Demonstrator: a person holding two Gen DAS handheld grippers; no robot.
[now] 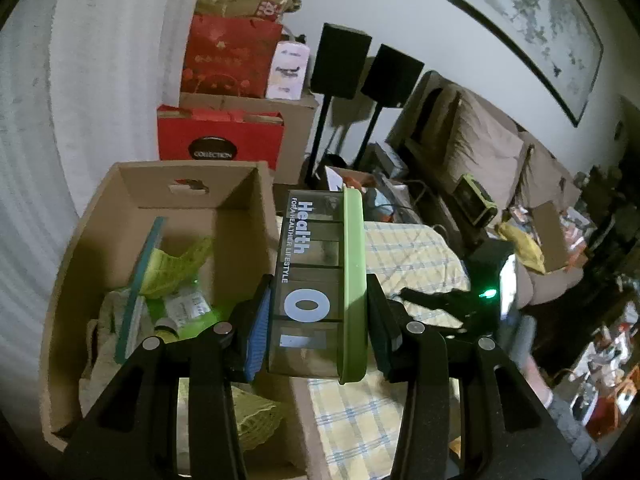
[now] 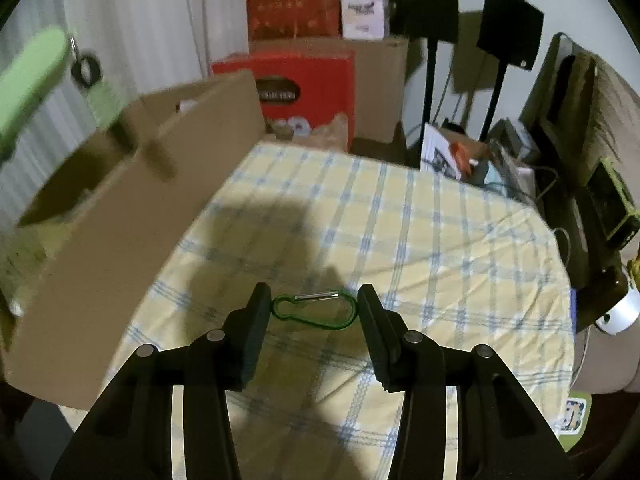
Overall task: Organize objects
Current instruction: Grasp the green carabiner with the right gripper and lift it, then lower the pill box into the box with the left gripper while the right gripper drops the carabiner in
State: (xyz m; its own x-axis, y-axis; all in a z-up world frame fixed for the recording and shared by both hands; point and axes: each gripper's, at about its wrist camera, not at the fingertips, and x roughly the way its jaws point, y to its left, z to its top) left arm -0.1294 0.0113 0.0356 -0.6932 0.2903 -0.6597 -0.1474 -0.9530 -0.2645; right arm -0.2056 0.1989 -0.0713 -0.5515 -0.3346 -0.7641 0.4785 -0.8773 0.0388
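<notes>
Left wrist: smoky pill organizer (image 1: 316, 280) with green lid

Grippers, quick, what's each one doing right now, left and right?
Left gripper: closed on the pill organizer.
Right gripper: closed on the green carabiner.

We read on dark box w/ green lid (image 1: 320, 280): "Health", "FOR A HEALTHIER LIFESTYLE", digits "0", "1". On red bag (image 1: 218, 142), black oval: "COLLECTION". Other labels too blurred.
</notes>
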